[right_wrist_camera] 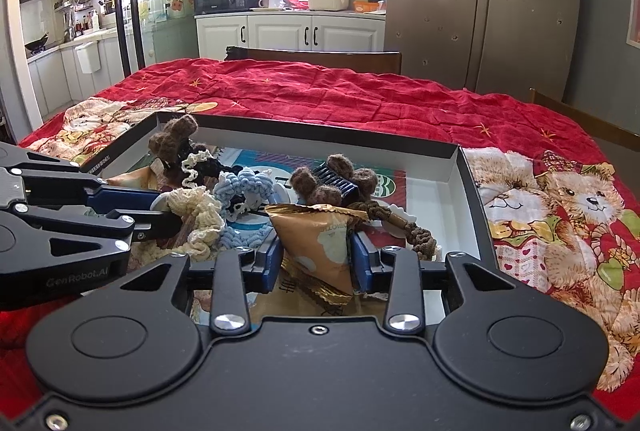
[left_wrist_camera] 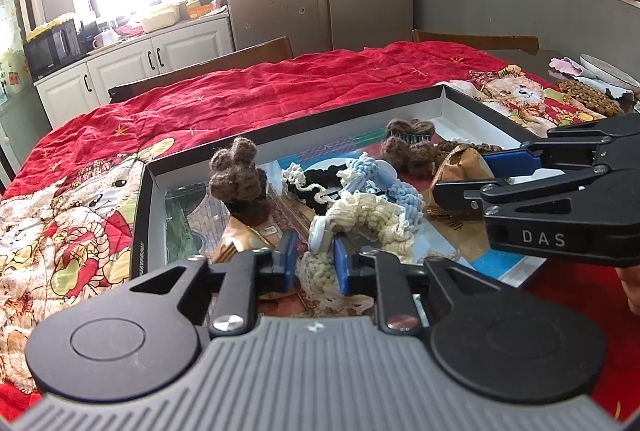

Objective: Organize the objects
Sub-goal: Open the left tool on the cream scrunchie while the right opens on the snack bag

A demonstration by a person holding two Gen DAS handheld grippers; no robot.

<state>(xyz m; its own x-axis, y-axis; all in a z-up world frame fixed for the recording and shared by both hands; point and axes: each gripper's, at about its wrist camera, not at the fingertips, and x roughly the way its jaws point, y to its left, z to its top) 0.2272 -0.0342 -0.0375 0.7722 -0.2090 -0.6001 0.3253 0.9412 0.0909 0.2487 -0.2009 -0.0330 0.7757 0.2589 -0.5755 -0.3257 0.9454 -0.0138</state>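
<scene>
A shallow box lid (left_wrist_camera: 472, 99), black outside and white inside, lies on a red quilted cloth (left_wrist_camera: 280, 87) that covers the worktop, close to its near edge. It holds a jumble of crocheted hair accessories and snack packets. In the middle sits a cream crocheted scrunchie (left_wrist_camera: 372, 215) tangled with a light blue one (left_wrist_camera: 400, 187); a black and white one (left_wrist_camera: 316, 187) lies just behind them. A brown crocheted hair clip (left_wrist_camera: 236, 167) stands toward the lid's left wall, and a second brown clip (left_wrist_camera: 408, 143) with black teeth lies toward the far right corner.

The left hand-held gripper (left_wrist_camera: 314, 255) has its jaws partly spread over the cream scrunchie, with a pale blue button-like disc (left_wrist_camera: 320, 239) between the blue pads (left_wrist_camera: 289, 251); the pads do not visibly press on it.

The right hand-held gripper (right_wrist_camera: 314, 259) straddles a tan snack packet (right_wrist_camera: 316, 243) standing near the lid's near wall. The packet fills the gap between its blue pads (right_wrist_camera: 272, 263), but whether they pinch it I cannot tell.

A bear print (right_wrist_camera: 560, 215) decorates the cloth beside the lid's right wall.
</scene>
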